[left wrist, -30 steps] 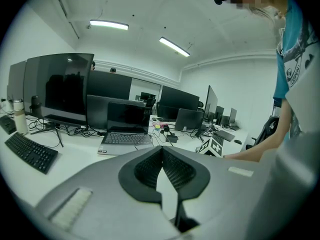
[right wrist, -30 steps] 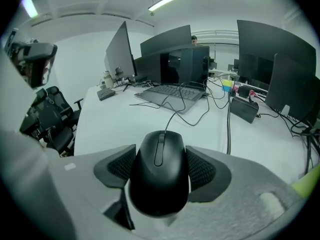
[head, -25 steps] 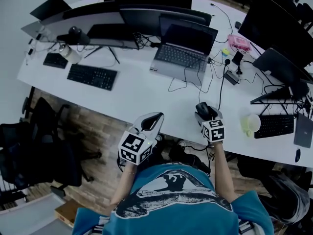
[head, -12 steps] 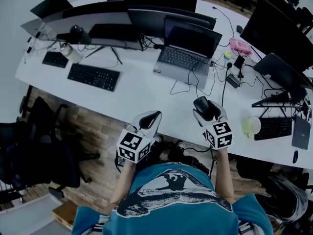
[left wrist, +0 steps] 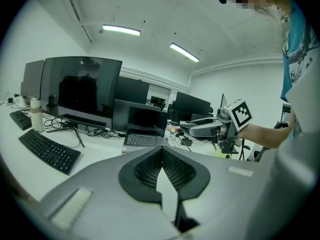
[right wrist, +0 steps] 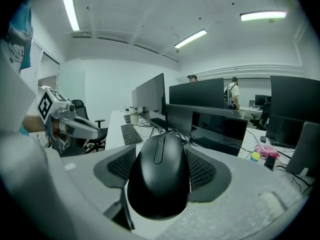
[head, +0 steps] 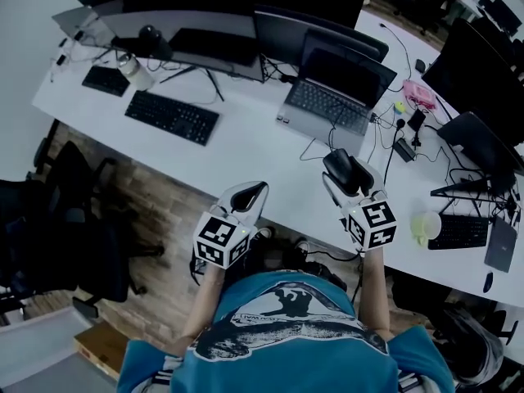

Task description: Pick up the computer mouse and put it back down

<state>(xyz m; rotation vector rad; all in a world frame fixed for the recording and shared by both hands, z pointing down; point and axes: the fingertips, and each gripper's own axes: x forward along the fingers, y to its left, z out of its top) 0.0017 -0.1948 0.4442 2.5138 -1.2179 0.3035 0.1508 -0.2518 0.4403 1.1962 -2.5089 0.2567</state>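
A black computer mouse sits clamped between the ridged pads of my right gripper, which is shut on it and holds it in the air above the white desk. In the head view the mouse shows at the front of that gripper, over the desk's near edge. My left gripper hangs to the left, just off the desk's near edge. Its pads meet with nothing between them, so the left gripper is shut.
An open laptop with trailing cables lies beyond the right gripper. A black keyboard and wide monitors stand at the left. A pale green cup and a second keyboard sit at the right. Black office chairs stand on the floor at left.
My right gripper has risen off the desk with the mouse in it. The left gripper has drifted a little sideways and stays shut.
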